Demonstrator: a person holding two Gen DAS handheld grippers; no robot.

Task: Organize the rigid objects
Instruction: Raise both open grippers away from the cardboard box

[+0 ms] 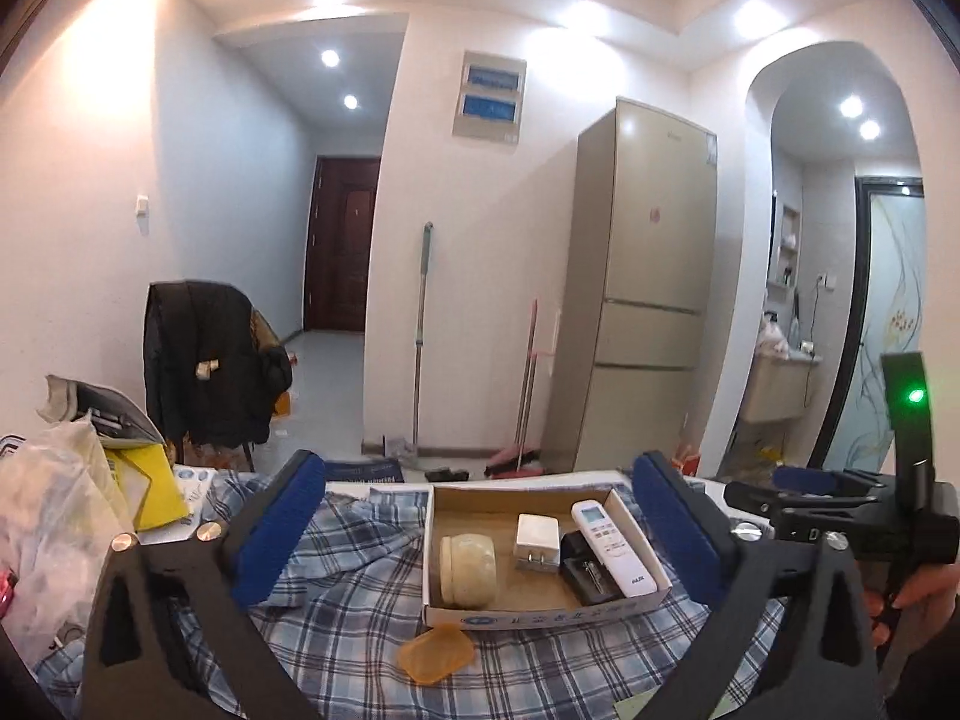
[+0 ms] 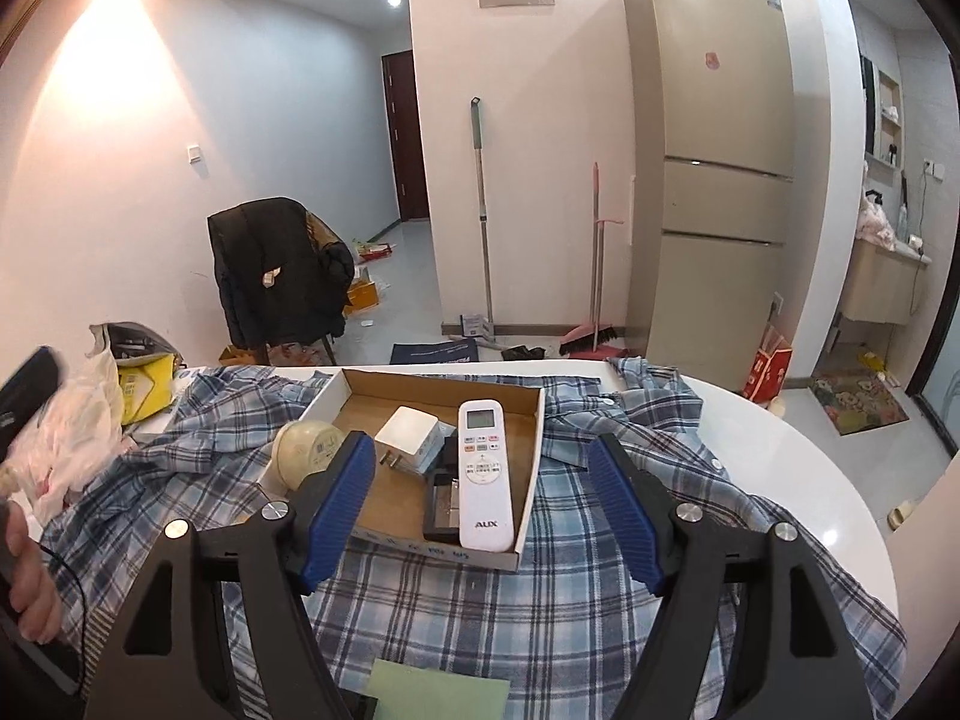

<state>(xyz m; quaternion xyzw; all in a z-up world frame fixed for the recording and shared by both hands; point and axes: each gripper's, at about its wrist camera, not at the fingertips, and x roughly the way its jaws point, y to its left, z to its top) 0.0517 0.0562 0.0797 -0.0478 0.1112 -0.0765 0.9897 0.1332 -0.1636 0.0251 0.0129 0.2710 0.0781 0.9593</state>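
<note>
Item: shallow cardboard box (image 1: pixel 606 495), lying on a blue plaid cloth (image 1: pixel 360 570) over a white table (image 2: pixel 804 456).

Contents, left wrist view:
- cream round jar (image 1: pixel 469 570) on its side, at 9 o'clock in the box;
- white plug adapter (image 1: pixel 537 542), centre;
- black charger cradle (image 1: pixel 587 575), at 4 o'clock, touching the adapter;
- white AUX remote (image 1: pixel 613 546), along the 3 o'clock wall, partly over the cradle.

Outside the box: amber translucent soap-like piece (image 1: pixel 437 654) on the cloth, just beside the box's near wall at 7 o'clock (the only loose rigid piece plainly in view). A green card edge (image 2: pixel 438 690) lies near the bottom of the right wrist view; what it is cannot be told.

Left gripper (image 1: pixel 480 540): jaws spread as wide as they go, nothing between the pads; the box shows between them, well beyond.
Right gripper (image 2: pixel 483 510): jaws partly spread, empty, held above the cloth with the remote's near end in line between them.

Step in hand (judged): between placements, both tools free and clear of the box.
Next move calls for: lowering a gripper toward the amber piece, closing across its thin edges, and lifting it over the near wall into the free floor at 12 o'clock.
</note>
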